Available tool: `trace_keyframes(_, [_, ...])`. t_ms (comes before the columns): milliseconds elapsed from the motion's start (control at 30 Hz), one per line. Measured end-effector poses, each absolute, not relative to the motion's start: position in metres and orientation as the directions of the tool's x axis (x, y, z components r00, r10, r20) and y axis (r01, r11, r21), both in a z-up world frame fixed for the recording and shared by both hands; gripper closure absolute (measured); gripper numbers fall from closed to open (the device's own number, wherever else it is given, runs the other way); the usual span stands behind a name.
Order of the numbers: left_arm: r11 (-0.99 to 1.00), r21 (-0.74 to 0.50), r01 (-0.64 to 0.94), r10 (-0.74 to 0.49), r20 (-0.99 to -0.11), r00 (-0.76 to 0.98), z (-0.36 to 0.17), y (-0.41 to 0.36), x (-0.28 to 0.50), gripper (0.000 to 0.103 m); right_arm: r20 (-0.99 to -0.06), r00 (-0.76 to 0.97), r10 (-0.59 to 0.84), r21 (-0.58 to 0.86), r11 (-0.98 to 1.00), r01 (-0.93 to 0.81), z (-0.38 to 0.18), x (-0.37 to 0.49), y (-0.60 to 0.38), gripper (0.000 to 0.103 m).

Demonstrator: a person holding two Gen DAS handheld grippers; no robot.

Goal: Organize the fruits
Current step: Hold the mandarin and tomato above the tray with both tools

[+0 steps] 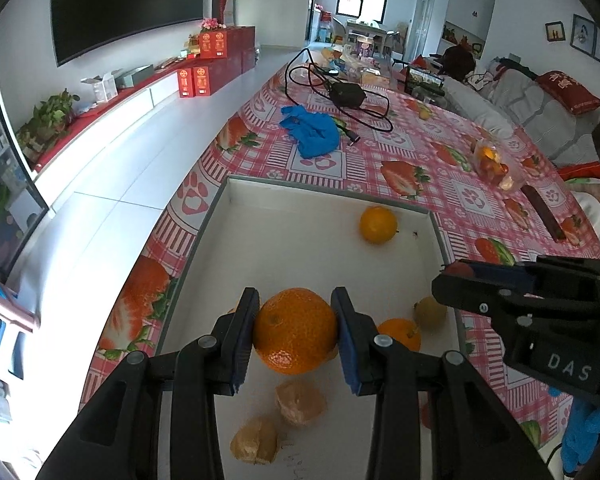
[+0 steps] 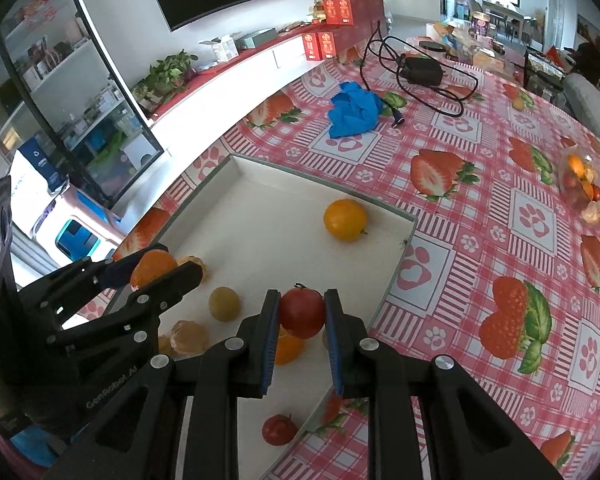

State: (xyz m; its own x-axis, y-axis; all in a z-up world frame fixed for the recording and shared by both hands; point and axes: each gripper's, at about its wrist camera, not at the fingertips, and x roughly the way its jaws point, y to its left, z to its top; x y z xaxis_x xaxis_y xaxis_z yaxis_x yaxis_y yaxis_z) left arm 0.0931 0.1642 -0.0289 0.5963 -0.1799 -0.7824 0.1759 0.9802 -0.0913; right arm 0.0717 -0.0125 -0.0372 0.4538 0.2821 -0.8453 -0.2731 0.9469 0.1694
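- Two handheld grippers work over a shallow white tray [image 1: 220,216] that sits on a table covered with a pink checked cloth [image 2: 480,264] printed with strawberries and paw marks.
- Left gripper [image 1: 295,330]: its two blue-padded fingers press on either side of a large orange mandarin [image 1: 296,330], gripping it above the tray floor.
- Right gripper [image 2: 302,314]: its jaws are clamped on a small red tomato [image 2: 302,312], held above the tray near its right wall.
- Loose in the tray: a round yellow-orange fruit [image 2: 345,219] near the far wall, a small greenish-yellow fruit [image 2: 224,303] near the middle, a smaller orange fruit [image 1: 400,334] partly hidden behind the grippers, and a second red tomato [image 2: 278,429] close to the near right edge.
- Two peeled citrus pieces [image 1: 300,402] also lie on the tray floor, just below the left gripper.
- On the cloth beyond the tray: a crumpled blue glove [image 1: 312,132], then a black power adapter with a looped cable [image 1: 346,94].
- To the right, well apart from the tray, a clear bag of mixed small fruit [image 2: 586,192] rests on the cloth.
- Background: a large dark television [image 1: 128,0] hangs above a long low cabinet with red boxes on top.
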Motion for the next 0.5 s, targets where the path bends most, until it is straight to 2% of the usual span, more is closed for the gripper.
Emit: trace_keyframes(500, [0.98,-0.081,0.18,-0.174,-0.788,0.591,-0.033,0.1618,0.0957,0.062,-0.848,0.447,0.285,0.169,0.945,-0.28,-0.0401,0.0758,-0.0107,0.08])
